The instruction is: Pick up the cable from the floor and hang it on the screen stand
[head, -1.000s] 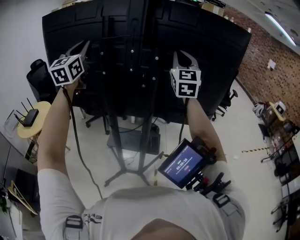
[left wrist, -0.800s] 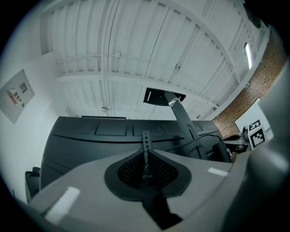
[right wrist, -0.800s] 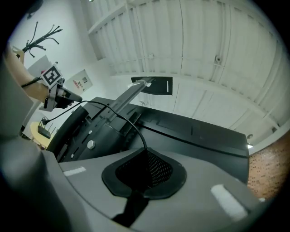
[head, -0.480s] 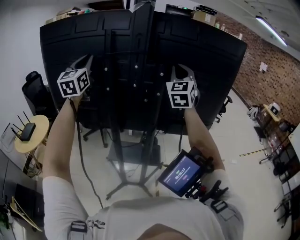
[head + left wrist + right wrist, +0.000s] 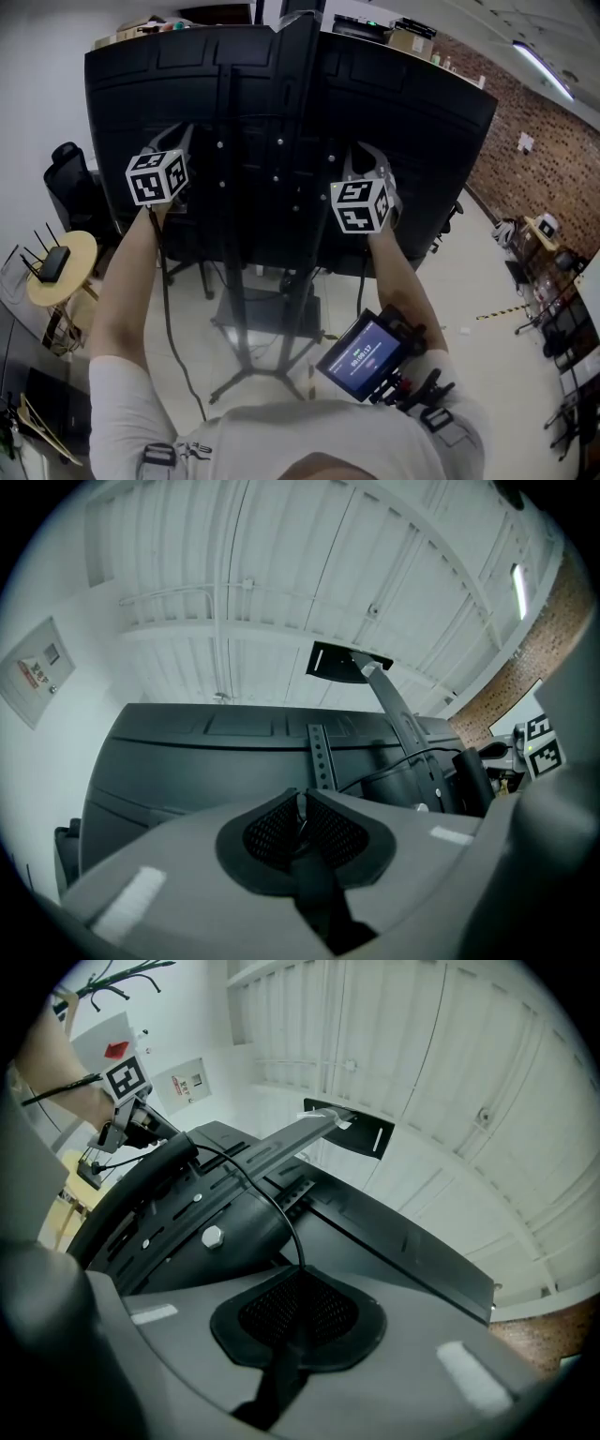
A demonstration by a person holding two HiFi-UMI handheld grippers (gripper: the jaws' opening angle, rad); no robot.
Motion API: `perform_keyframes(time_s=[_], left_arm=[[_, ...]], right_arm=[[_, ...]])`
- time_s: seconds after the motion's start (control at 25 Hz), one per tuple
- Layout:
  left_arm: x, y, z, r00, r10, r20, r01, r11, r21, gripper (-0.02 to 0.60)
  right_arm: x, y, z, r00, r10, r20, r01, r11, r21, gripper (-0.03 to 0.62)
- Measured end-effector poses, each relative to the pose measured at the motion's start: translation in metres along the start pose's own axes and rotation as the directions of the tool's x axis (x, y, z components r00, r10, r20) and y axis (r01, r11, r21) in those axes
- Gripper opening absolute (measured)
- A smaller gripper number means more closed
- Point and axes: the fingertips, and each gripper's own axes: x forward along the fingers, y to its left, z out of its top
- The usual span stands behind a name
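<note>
Far left in the head view: a round pale wooden side table (image 5: pixel 37 281) with a black router with antennas (image 5: pixel 56 255) on top, and behind it a black office chair (image 5: pixel 67 164).

Next, the left gripper (image 5: pixel 178 136), raised in front of the backs of the large black screens (image 5: pixel 122 94). In the left gripper view, meshed black pads (image 5: pixel 267 832) drawn almost together and pinched on the thin black cable (image 5: pixel 300 810), with only a sliver of gap around it. Below that grip, in the head view, the cable (image 5: pixel 166 281) hanging slack along the left forearm toward the pale floor (image 5: pixel 192 328).

Centre: the black metal screen stand (image 5: pixel 234 169), with an upright post, a perforated rail and splayed legs at the bottom.

Just right of the post, the right gripper (image 5: pixel 366 155), also raised at the screen backs and clamped on the same cable. In the right gripper view, the cable seen rising from between the closed pads (image 5: pixel 267 1312), then arching left above the stand's bracket and its silver bolt (image 5: pixel 213 1236) toward the other tool. Touching the bracket or not: cannot tell.

Cable not yet hung on the stand; held up between both tools.

Lower right: a small lit display (image 5: pixel 364 347) strapped at the right wrist. Far right: a red brick wall (image 5: pixel 534 141).
</note>
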Motion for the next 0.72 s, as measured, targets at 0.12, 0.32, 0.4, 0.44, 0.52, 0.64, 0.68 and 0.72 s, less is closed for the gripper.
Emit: perform_keyframes(time_s=[0.12, 0.32, 0.4, 0.44, 0.52, 0.64, 0.68, 0.72], left_arm=[[-0.003, -0.005, -0.003, 1.0, -0.009, 0.008, 0.009, 1.0, -0.012, 0.032], [-0.008, -0.01, -0.008, 1.0, -0.021, 0.017, 0.021, 0.999, -0.025, 0.034], [-0.009, -0.013, -0.009, 0.999, -0.027, 0.023, 0.028, 0.999, -0.03, 0.034], [-0.009, -0.015, -0.01, 0.999, -0.029, 0.025, 0.03, 0.999, -0.034, 0.034], [-0.012, -0.017, -0.013, 0.999, -0.029, 0.027, 0.03, 0.998, -0.046, 0.035], [-0.015, -0.017, -0.015, 0.999, -0.021, 0.028, 0.022, 0.998, -0.055, 0.037], [-0.016, -0.017, -0.016, 0.999, -0.018, 0.029, 0.02, 0.998, -0.058, 0.038], [-0.018, -0.017, -0.017, 0.999, -0.017, 0.03, 0.019, 0.998, -0.062, 0.038]], right_arm=[[-0.004, -0.001, 0.001, 1.0, -0.006, 0.008, 0.006, 1.0, 0.002, 0.028], [-0.01, -0.001, 0.003, 0.999, -0.017, 0.032, 0.017, 1.0, 0.01, 0.034], [-0.012, -0.002, 0.004, 0.999, -0.023, 0.046, 0.022, 1.0, 0.02, 0.035], [-0.013, -0.001, 0.004, 0.998, -0.025, 0.052, 0.023, 0.999, 0.027, 0.039], [-0.016, 0.001, 0.002, 0.998, -0.024, 0.061, 0.021, 0.999, 0.036, 0.044], [-0.018, 0.004, 0.002, 0.997, -0.017, 0.072, 0.014, 0.999, 0.038, 0.051], [-0.019, 0.005, 0.002, 0.997, -0.015, 0.075, 0.012, 0.999, 0.038, 0.052], [-0.02, 0.005, 0.001, 0.997, -0.014, 0.078, 0.011, 0.999, 0.038, 0.054]])
